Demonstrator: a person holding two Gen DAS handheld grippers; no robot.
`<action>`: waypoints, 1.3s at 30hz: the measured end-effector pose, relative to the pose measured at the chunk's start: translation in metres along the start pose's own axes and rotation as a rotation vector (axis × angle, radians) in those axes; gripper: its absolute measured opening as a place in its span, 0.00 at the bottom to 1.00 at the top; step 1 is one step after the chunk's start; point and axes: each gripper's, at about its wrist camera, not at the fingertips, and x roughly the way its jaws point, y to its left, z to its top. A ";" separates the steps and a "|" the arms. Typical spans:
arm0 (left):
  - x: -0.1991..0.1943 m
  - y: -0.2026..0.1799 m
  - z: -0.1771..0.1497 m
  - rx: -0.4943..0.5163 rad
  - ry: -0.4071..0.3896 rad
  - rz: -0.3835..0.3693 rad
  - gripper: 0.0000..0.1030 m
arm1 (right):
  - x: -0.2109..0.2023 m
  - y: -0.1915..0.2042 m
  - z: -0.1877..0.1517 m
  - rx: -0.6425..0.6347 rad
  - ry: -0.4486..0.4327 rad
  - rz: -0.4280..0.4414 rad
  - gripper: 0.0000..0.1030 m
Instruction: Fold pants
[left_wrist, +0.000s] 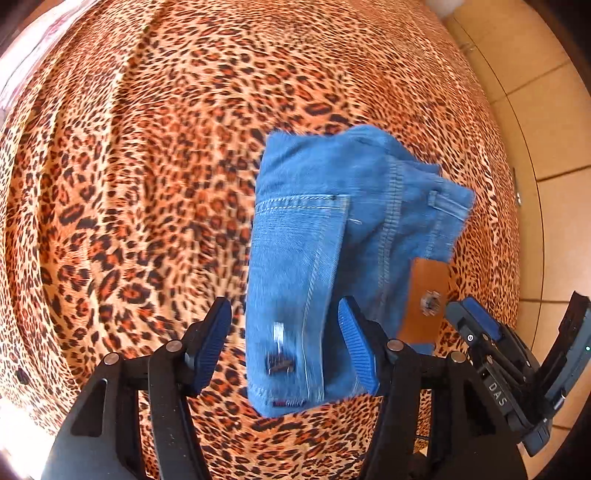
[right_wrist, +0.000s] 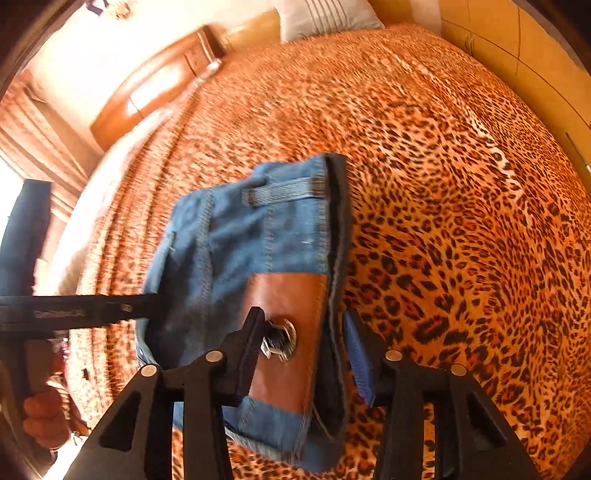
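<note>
Blue denim pants (left_wrist: 332, 236), folded into a compact bundle, lie on the leopard-print bedspread (left_wrist: 129, 184). A back pocket and a brown leather waistband patch (left_wrist: 424, 299) face up. My left gripper (left_wrist: 286, 349) is open, its blue-padded fingers straddling the near edge of the bundle. In the right wrist view the pants (right_wrist: 251, 243) fill the centre. My right gripper (right_wrist: 306, 350) is open around the waistband edge, with the leather patch (right_wrist: 291, 306) and its metal button between the fingers. The right gripper also shows at the right in the left wrist view (left_wrist: 491, 339).
The bedspread (right_wrist: 461, 221) covers a wide bed. A wooden headboard (right_wrist: 155, 81) and a grey striped pillow (right_wrist: 325, 14) are at the far end. Tiled floor (left_wrist: 546, 110) runs along the right side of the bed. The left gripper's body crosses the left of the right wrist view (right_wrist: 74, 310).
</note>
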 end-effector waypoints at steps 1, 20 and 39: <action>0.000 0.010 -0.001 -0.025 -0.009 -0.002 0.58 | 0.007 -0.002 0.001 0.012 0.031 -0.034 0.44; 0.000 0.008 -0.111 0.009 -0.259 0.166 0.58 | -0.068 0.030 -0.070 0.029 -0.174 -0.183 1.00; -0.067 0.008 -0.178 0.091 -0.431 0.252 0.66 | -0.131 0.042 -0.128 -0.047 -0.284 -0.240 1.00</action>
